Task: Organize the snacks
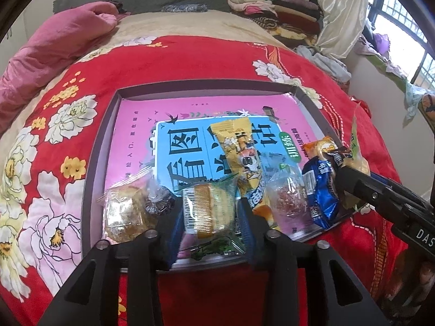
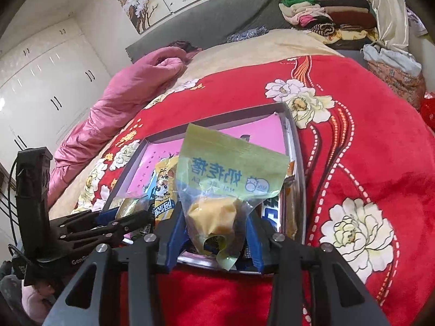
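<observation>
A shallow grey box [image 1: 100, 135] lined with a pink and blue book cover lies on the red bed cover and holds several wrapped snacks. My left gripper [image 1: 209, 217] is shut on a green-wrapped yellow cake [image 1: 208, 209] at the box's near edge. Beside it lie a clear-wrapped pastry [image 1: 125, 212], a yellow snack bar [image 1: 239, 149], a pink candy [image 1: 288, 201] and a blue packet [image 1: 320, 190]. My right gripper [image 2: 216, 231] is shut on a green-topped bag with a yellow lump [image 2: 217, 203], held upright over the box's near right corner; that bag also shows in the left wrist view [image 1: 356, 149].
The box rim [image 2: 295, 168] sits on a red floral blanket [image 1: 190, 59]. A pink quilt [image 1: 54, 49] lies at the far left. Folded clothes [image 1: 272, 5] are piled at the far right by the window. White wardrobes [image 2: 40, 81] stand on the left.
</observation>
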`<state>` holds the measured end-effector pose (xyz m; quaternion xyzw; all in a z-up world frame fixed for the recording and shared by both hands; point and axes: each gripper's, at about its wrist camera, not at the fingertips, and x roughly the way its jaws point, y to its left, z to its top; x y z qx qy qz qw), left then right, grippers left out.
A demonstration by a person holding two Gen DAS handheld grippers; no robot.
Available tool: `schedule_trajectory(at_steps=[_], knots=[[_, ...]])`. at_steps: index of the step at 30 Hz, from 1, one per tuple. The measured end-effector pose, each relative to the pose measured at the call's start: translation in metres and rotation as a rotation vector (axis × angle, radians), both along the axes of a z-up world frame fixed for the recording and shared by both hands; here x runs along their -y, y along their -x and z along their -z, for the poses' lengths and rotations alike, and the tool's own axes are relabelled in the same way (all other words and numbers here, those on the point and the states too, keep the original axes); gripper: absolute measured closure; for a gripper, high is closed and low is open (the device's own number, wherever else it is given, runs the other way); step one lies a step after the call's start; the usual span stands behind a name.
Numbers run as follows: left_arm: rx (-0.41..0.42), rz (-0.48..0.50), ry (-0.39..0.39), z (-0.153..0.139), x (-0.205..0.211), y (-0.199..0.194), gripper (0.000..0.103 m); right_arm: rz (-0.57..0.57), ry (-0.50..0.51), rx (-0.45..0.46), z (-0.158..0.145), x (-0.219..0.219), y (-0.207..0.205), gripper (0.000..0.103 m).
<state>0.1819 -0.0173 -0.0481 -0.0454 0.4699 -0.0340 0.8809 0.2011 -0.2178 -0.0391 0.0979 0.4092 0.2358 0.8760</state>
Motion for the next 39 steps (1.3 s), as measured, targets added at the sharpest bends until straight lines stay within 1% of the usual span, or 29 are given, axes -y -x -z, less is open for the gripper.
schedule_trajectory(at_steps=[2,7,12,15,20,23,28,30,32,33,35,39], knots=[[0.008,0.005,0.007,-0.002,0.001,0.002,0.051,0.009,0.015,0.017,-0.003,0.0,0.001,0.054],[0.017,0.013,0.009,-0.006,0.002,0.006,0.047,0.026,-0.002,0.029,-0.004,0.006,0.001,0.052],[0.053,0.018,0.017,-0.02,0.001,0.014,0.038,0.038,-0.026,0.076,-0.013,0.012,0.007,0.051],[0.077,0.017,-0.004,-0.028,0.002,0.021,0.035,0.054,-0.028,0.11,-0.021,0.014,0.016,0.048],[0.087,0.002,-0.015,-0.036,0.001,0.036,0.027,0.084,-0.009,0.181,-0.037,0.011,0.039,0.038],[0.081,-0.002,-0.028,-0.037,0.002,0.049,0.025,0.08,0.009,0.197,-0.044,0.006,0.051,0.036],[0.077,0.001,-0.076,-0.039,0.003,0.073,0.025,0.055,0.011,0.183,-0.049,-0.005,0.078,0.031],[0.08,-0.004,-0.083,-0.039,0.001,0.085,0.025,0.043,0.041,0.186,-0.049,-0.011,0.091,0.03],[0.08,-0.019,-0.073,-0.04,-0.003,0.096,0.025,0.039,0.086,0.184,-0.048,-0.015,0.102,0.026],[0.077,-0.035,-0.056,-0.039,-0.007,0.104,0.025,0.034,0.111,0.18,-0.046,-0.017,0.109,0.024],[0.074,-0.051,-0.041,-0.038,-0.011,0.113,0.025,0.031,0.148,0.17,-0.042,-0.02,0.119,0.017],[0.061,-0.052,-0.039,-0.034,-0.009,0.129,0.025,0.027,0.193,0.149,-0.036,-0.022,0.133,0.014]])
